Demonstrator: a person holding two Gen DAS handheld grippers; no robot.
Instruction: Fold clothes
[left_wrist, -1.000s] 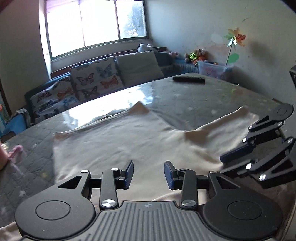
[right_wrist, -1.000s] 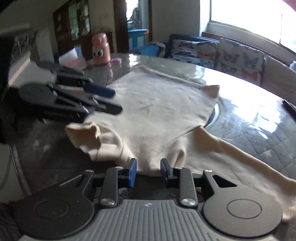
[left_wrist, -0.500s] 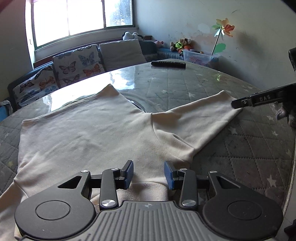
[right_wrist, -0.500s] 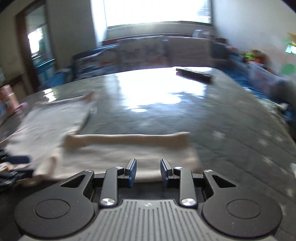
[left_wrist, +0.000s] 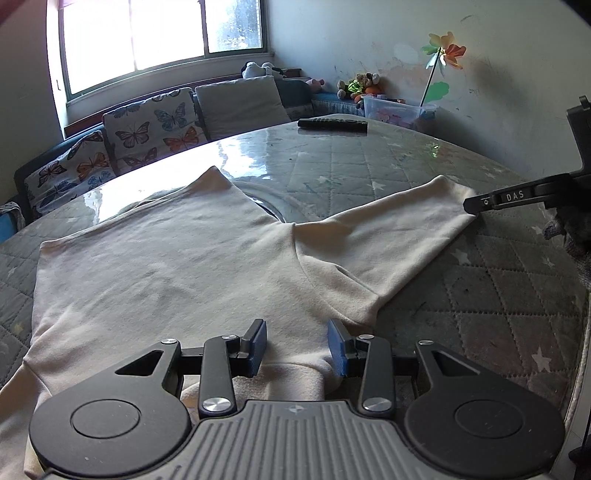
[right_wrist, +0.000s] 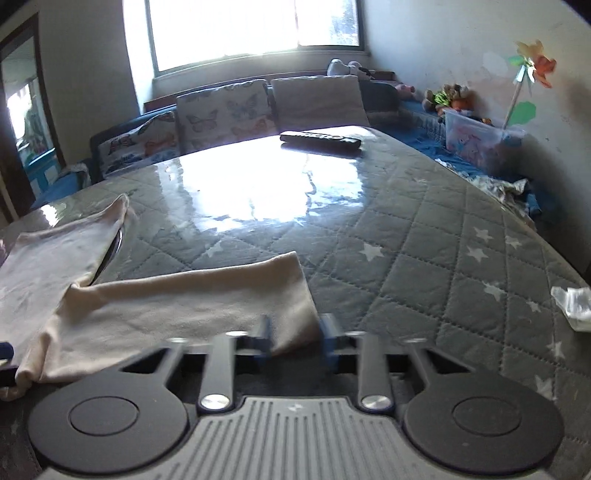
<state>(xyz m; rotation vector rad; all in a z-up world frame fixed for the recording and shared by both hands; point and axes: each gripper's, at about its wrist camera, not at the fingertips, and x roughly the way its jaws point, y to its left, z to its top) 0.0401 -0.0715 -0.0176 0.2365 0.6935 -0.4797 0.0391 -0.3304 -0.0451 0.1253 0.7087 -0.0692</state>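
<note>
A cream top (left_wrist: 177, 266) is being spread flat on the shiny quilted counter (left_wrist: 369, 166), with its body to the left and one long sleeve (left_wrist: 388, 240) reaching out to the right. The left tool (left_wrist: 295, 341) is being held low over the near edge of the top, at what looks like the collar, with its blue pads spread apart and nothing pinched. Cloth is lying between the pads, so too much could be grabbed and a lumpy fold could be made. Farther right, the right tool (right_wrist: 295, 334) is being held at the sleeve end, with its pads also spread around the cuff (right_wrist: 291, 295). The cuff is thin, so it could be missed or dropped. The counter looks slippery, so the whole top could be dragged out of shape if one side is pulled hard.
</note>
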